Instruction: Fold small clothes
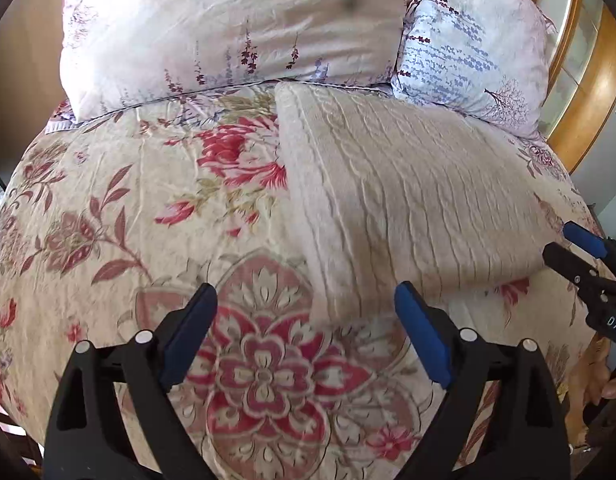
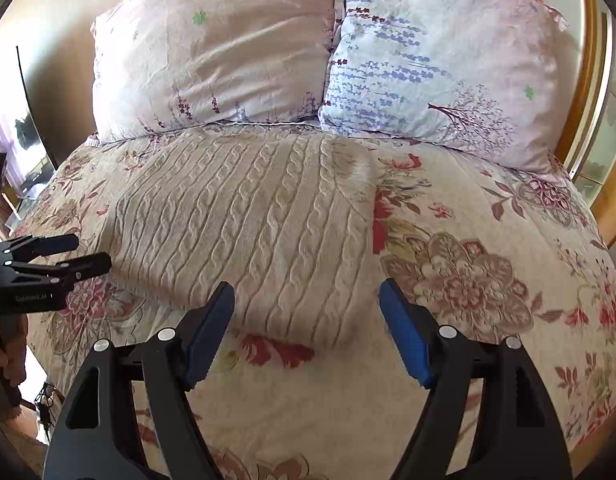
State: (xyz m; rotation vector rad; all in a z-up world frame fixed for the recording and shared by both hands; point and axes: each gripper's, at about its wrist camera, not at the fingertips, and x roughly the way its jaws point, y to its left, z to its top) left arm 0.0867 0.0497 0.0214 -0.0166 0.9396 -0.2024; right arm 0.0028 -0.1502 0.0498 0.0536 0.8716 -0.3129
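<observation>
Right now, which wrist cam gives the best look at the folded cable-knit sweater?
Right wrist: the sweater sits centred, both side edges and its cable pattern visible. Left wrist shows the sweater off to the right, obliquely, mainly its left folded edge.

Pillows beyond, open bedspread nearer.

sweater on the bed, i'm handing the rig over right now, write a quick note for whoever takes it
Left gripper: open, nothing between the jaws, above the bedspread at the sweater's near left corner.
Right gripper: open, empty, above the sweater's near edge.
Cream cable-knit sweater: lies flat on the floral bedspread as a folded rectangle, far edge against the two pillows.
Done: it looks folded at least once, with a thick doubled edge on its left side in the left wrist view; no sleeves show.
Left: judge whether it needs another fold; if so, grip the near corners and bring them toward the pillows. No other clothes in view.
</observation>
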